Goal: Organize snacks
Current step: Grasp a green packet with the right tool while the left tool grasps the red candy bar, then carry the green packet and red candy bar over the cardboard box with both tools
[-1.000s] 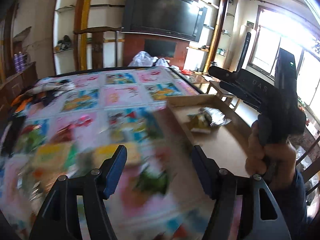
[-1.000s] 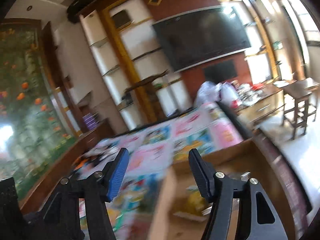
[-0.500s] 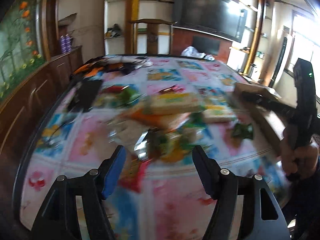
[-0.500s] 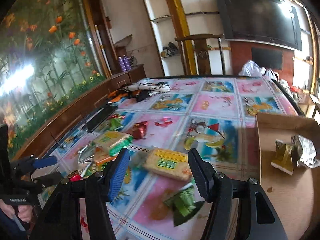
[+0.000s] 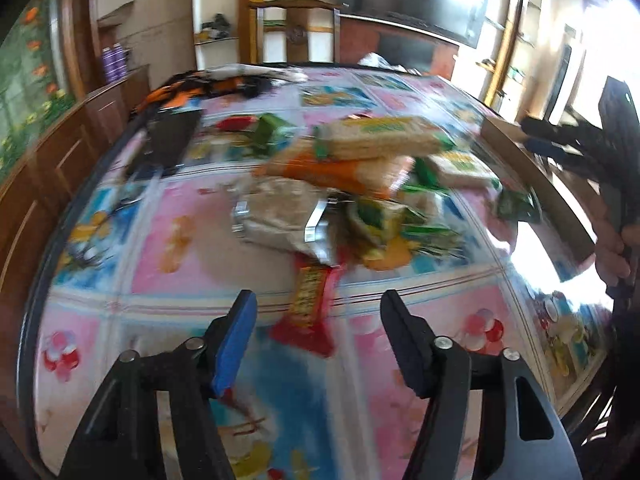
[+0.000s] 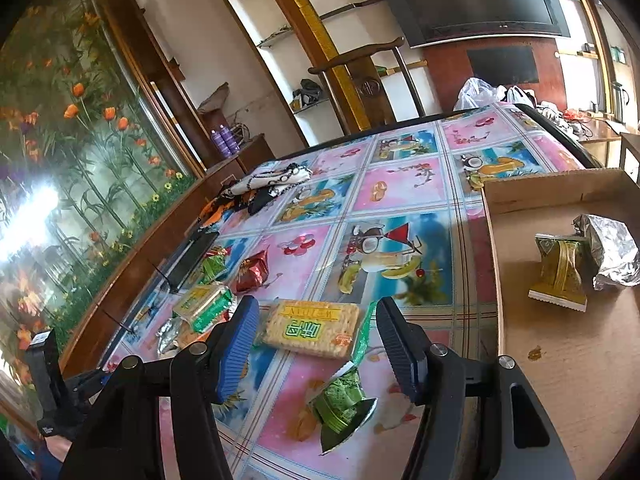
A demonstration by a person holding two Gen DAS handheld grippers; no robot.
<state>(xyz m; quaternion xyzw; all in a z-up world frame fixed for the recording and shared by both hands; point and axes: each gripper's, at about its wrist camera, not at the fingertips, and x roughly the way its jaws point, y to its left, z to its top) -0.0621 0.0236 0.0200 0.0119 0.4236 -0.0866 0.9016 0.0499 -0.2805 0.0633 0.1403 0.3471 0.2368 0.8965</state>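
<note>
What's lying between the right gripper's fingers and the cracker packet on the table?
Nothing: in the right wrist view, only bare tablecloth separates the open right gripper from the cracker packet.

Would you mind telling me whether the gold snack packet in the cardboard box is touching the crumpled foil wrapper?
Touching: the right wrist view shows the gold packet pressed against the foil wrapper.

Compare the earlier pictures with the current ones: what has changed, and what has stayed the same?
Both views swung from the cardboard box to the snack pile. The left hand-held gripper is closing over a red packet; nothing gripped. The right hand-held gripper stays open and empty.
</note>
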